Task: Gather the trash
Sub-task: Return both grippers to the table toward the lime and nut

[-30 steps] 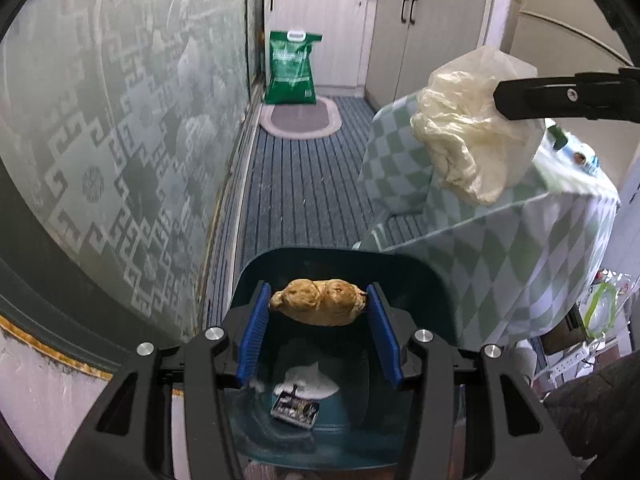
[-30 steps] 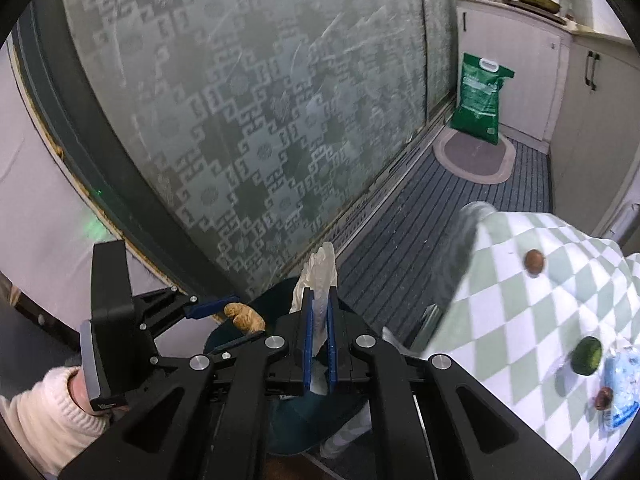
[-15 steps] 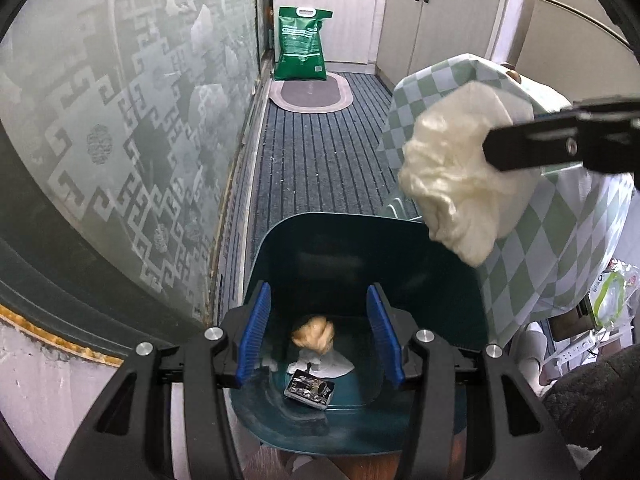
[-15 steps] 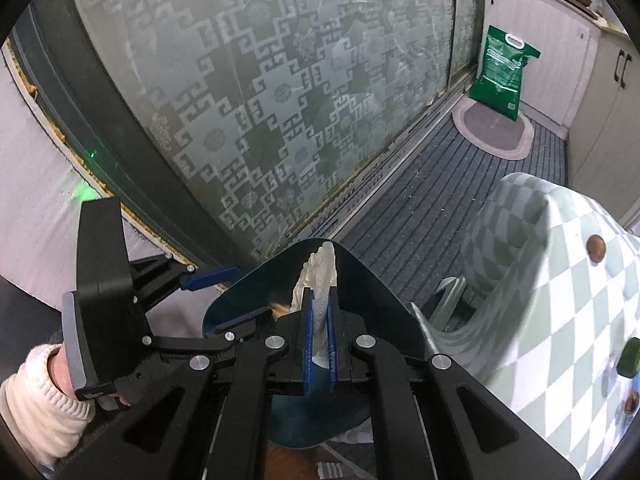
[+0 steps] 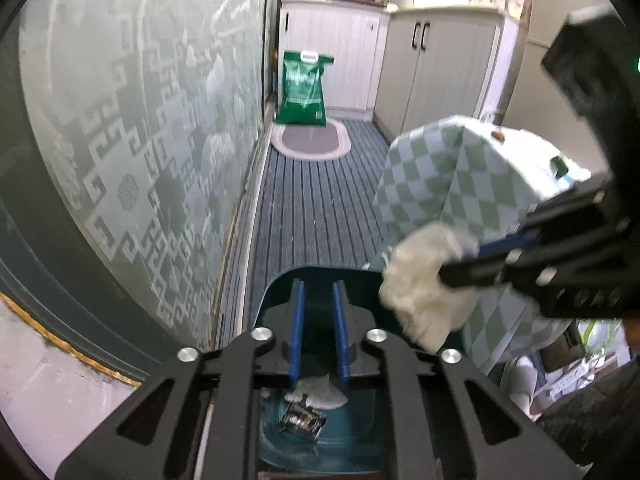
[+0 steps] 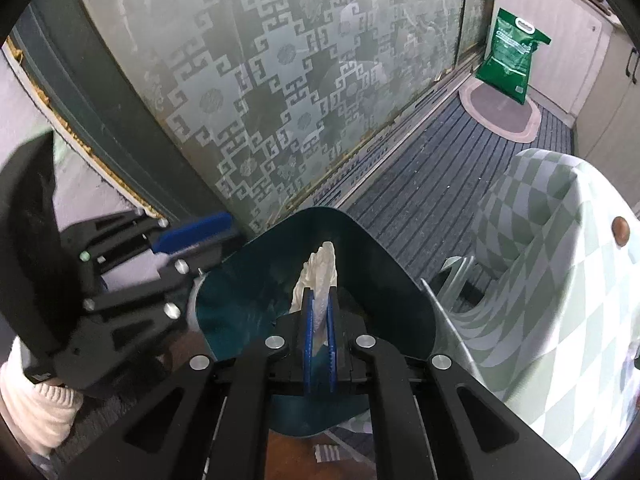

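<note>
A dark teal bin (image 5: 320,274) stands on the floor below both grippers. My left gripper (image 5: 319,292) hangs over it, its jaws closing with a narrow gap and nothing between them. Under it in the bin lie a white tissue (image 5: 320,394) and a shiny wrapper (image 5: 302,422). My right gripper (image 6: 319,294) is shut on a crumpled white plastic bag (image 6: 320,272) right above the bin's mouth (image 6: 376,248). In the left wrist view the bag (image 5: 424,280) hangs at the bin's right rim from the right gripper (image 5: 452,272). The left gripper's blue finger (image 6: 192,234) shows left of the bin.
A table with a green checked cloth (image 5: 460,184) stands right of the bin, with small fruit on it (image 6: 621,227). A frosted patterned glass door (image 5: 160,140) runs along the left. A green sack (image 5: 304,88), an oval mat (image 5: 310,144) and cabinets (image 5: 440,72) lie beyond. A sleeve (image 6: 24,408) shows.
My left gripper let go of a brown bread-like lump, which fell into the bin, and its jaws then narrowed. My right gripper sank toward the bin with the bag.
</note>
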The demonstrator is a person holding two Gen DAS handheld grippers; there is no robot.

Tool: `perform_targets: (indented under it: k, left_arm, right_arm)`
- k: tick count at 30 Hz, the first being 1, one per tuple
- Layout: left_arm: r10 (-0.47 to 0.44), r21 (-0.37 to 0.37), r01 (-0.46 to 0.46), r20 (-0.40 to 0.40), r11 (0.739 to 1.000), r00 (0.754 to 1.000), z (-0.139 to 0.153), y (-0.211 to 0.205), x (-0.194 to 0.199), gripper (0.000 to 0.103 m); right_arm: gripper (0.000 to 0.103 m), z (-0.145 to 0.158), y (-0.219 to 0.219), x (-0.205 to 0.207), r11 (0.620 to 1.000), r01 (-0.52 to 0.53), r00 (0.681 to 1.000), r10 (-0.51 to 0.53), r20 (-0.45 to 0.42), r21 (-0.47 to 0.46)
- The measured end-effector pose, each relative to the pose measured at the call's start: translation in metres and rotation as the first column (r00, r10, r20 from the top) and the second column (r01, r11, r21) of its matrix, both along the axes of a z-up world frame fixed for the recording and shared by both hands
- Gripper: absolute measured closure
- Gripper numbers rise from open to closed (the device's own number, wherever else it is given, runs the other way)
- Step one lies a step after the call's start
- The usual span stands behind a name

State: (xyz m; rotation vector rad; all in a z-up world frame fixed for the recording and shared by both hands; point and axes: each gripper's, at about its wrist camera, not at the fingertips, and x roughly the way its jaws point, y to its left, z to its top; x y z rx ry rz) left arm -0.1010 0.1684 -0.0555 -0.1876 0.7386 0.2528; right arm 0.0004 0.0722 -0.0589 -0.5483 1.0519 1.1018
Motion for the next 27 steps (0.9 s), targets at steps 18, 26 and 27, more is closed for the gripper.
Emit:
perform_targets:
  k: [18, 26, 27]
  left_arm:
    - [0.013, -0.060, 0.006, 0.313, 0.998, 0.950, 0.059, -0.003, -0.018, 0.091]
    - [-0.042, -0.059, 0.064, 0.327, 0.996, 0.944, 0.067, -0.027, 0.002, 0.091]
    - [-0.047, -0.058, 0.070, 0.328, 0.996, 0.943, 0.068, -0.031, 0.004, 0.091]
  right_arm:
    - [0.075, 0.019, -0.013, -0.012, 0.995, -0.037, 0.999, 0.036, 0.014, 0.096]
    - [0.075, 0.056, -0.054, 0.011, 0.977, 0.044, 0.995, -0.063, 0.083, 0.207]
    - [0.075, 0.060, -0.061, 0.015, 0.974, 0.057, 0.993, -0.079, 0.091, 0.217]
